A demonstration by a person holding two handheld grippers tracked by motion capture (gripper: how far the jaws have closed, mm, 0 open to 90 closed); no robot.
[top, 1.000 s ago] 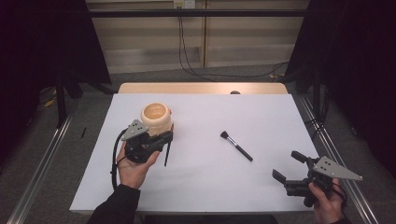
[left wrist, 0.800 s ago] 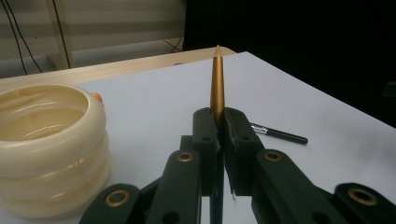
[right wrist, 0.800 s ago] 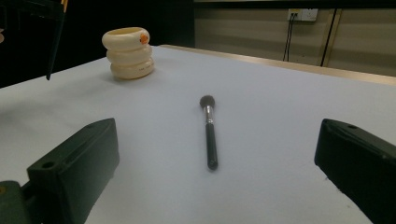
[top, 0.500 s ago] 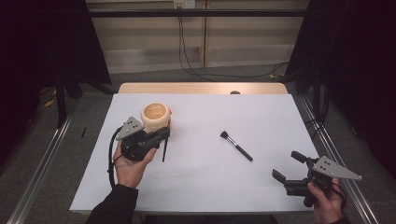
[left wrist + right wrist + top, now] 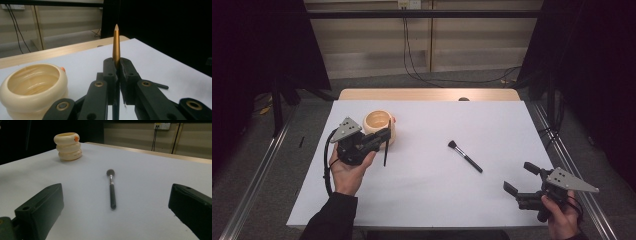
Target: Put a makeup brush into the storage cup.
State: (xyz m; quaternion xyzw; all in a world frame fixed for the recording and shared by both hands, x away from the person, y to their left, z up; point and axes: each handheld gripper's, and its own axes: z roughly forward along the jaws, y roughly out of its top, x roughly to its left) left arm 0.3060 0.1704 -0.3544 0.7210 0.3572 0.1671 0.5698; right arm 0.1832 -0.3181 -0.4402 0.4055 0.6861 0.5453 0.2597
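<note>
My left gripper [image 5: 386, 135] [image 5: 117, 65] is shut on a slim stick [image 5: 116, 42] with a pointed gold end; in the high view the stick's dark part [image 5: 385, 152] hangs below the jaws. It sits just to the near side of a cream ringed cup [image 5: 379, 125] [image 5: 35, 87] [image 5: 68, 146], which stands upright and looks empty. A black makeup brush [image 5: 464, 156] [image 5: 111, 190] lies flat mid-table. My right gripper [image 5: 521, 178] [image 5: 116, 193] is open near the front right corner, pointing at the brush from a distance, with nothing between its jaws.
White table top [image 5: 427, 200] with a wooden strip [image 5: 427, 94] along its far edge. Metal rails run along both sides on the floor. Cables hang down the back wall. Wide bare surface lies between the cup, the brush and the front edge.
My left gripper with the stick has shifted a little to the left, uncovering more of the cup. The right gripper and the brush have not moved.
</note>
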